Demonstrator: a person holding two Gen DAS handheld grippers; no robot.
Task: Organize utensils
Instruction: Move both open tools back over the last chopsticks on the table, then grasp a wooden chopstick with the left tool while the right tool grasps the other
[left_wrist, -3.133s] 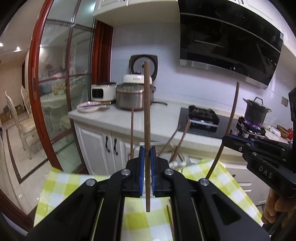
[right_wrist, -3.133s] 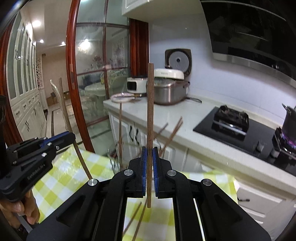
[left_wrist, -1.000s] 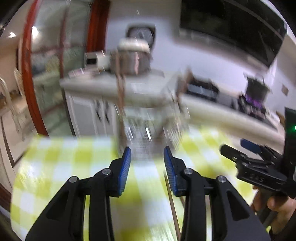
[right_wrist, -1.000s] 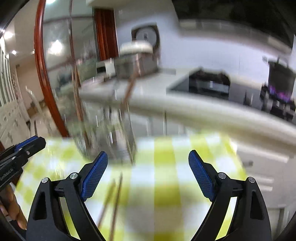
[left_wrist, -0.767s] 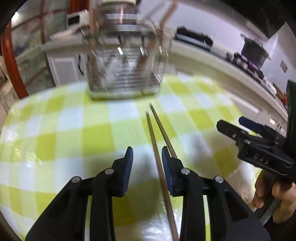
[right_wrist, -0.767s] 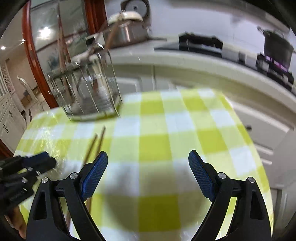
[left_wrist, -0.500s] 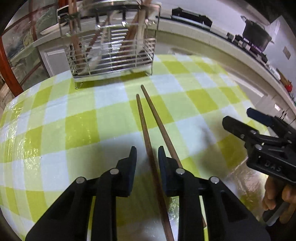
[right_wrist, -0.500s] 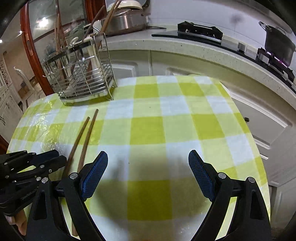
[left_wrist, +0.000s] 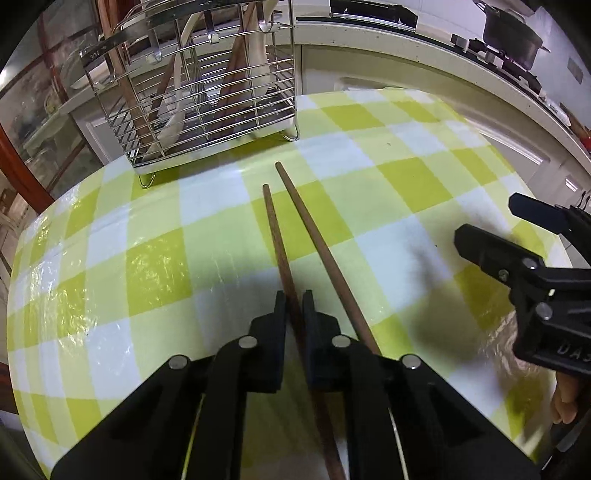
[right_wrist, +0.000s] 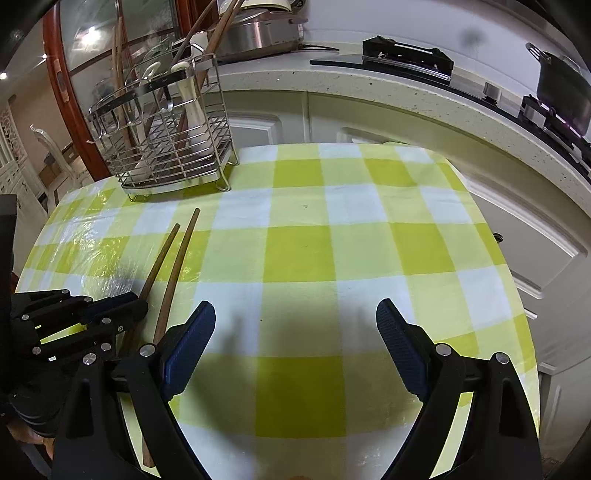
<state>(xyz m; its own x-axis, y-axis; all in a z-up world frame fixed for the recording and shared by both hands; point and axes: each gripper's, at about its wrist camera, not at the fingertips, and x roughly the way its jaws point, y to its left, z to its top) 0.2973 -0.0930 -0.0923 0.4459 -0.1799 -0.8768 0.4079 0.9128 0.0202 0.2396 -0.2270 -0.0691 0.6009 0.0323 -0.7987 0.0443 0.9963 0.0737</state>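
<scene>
Two brown chopsticks lie side by side on the green-and-white checked tablecloth. My left gripper (left_wrist: 294, 295) is low over the table with its jaws closed around the left chopstick (left_wrist: 275, 232); the right chopstick (left_wrist: 314, 236) lies just beside it. In the right wrist view the left gripper (right_wrist: 138, 301) holds the left chopstick (right_wrist: 159, 262), with the other chopstick (right_wrist: 177, 258) next to it. My right gripper (right_wrist: 295, 314) is wide open and empty above the cloth. A wire utensil rack (left_wrist: 199, 96) holding several chopsticks and white spoons stands at the table's far edge.
The rack also shows in the right wrist view (right_wrist: 166, 147). Behind the table runs a kitchen counter (right_wrist: 369, 85) with a gas hob and a black pot (right_wrist: 561, 92). The right gripper shows at the right of the left wrist view (left_wrist: 517, 240).
Both grippers let go of upright chopsticks and swung down to the table. The left gripper has since narrowed from open onto the left chopstick. The right gripper stays wide open.
</scene>
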